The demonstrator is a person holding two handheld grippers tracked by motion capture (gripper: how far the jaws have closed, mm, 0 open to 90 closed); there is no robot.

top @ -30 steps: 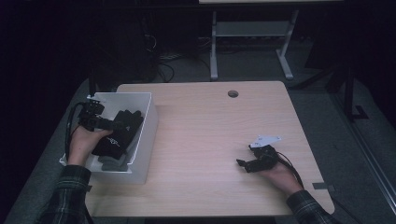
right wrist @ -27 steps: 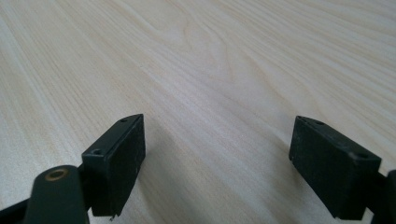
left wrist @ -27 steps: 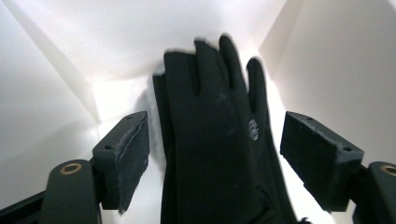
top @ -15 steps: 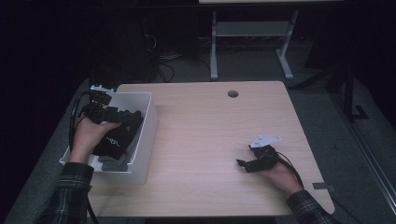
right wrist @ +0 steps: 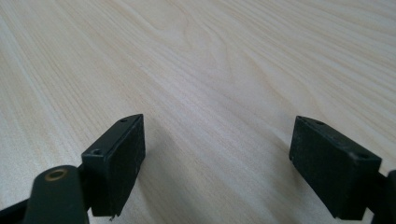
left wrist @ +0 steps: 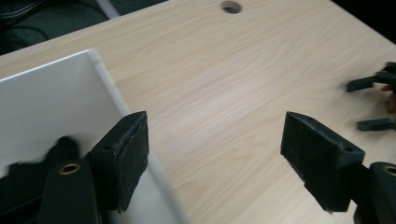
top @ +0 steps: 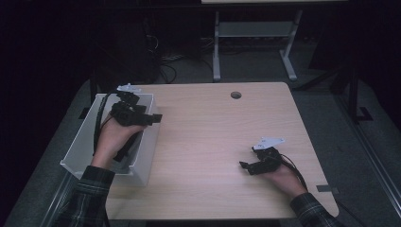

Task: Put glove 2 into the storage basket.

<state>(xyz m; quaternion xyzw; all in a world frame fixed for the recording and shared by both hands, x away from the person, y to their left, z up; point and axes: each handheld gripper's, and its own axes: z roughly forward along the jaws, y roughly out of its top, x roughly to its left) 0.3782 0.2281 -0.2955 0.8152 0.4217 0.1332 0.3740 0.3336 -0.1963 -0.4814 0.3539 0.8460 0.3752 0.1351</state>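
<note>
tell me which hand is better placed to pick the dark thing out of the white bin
Left. The left gripper hangs open at the white bin's rim, above the dark thing inside. The right gripper rests open across the table.

A light wooden table (top: 208, 142) with a round hole (top: 235, 95) near its far edge carries a white bin (top: 142, 161) at its left end, with something dark lying inside that cannot be made out. The left gripper (top: 153, 118) is held over the bin's right wall, pointing toward the tabletop, its jaws apart with nothing between them. Well apart from it, the right gripper (top: 245, 166) sits low by the table's near right part, held by a hand (top: 283, 177) in a plaid sleeve, jaws apart too.
</note>
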